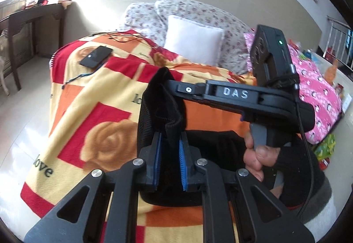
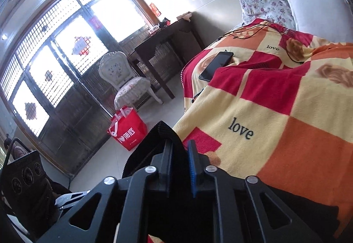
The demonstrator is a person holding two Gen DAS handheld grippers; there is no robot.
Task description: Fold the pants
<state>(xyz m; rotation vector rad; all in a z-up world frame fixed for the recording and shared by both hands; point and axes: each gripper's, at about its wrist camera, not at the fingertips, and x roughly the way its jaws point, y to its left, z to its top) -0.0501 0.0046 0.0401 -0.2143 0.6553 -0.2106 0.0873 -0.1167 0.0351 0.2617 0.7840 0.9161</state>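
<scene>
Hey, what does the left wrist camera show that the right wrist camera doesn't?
Only the left wrist view shows the right gripper from outside, the hand on its trigger, and a pink quilt. Only the right wrist view shows the window, white chair and red bag. Both show the black pants pinched in each gripper, the left gripper, the checked blanket, phone and white pillow.

Phone [image 1: 96,57] and cables [image 1: 123,37] lie well ahead, blanket [image 1: 92,97] between seemingly bare.
</scene>
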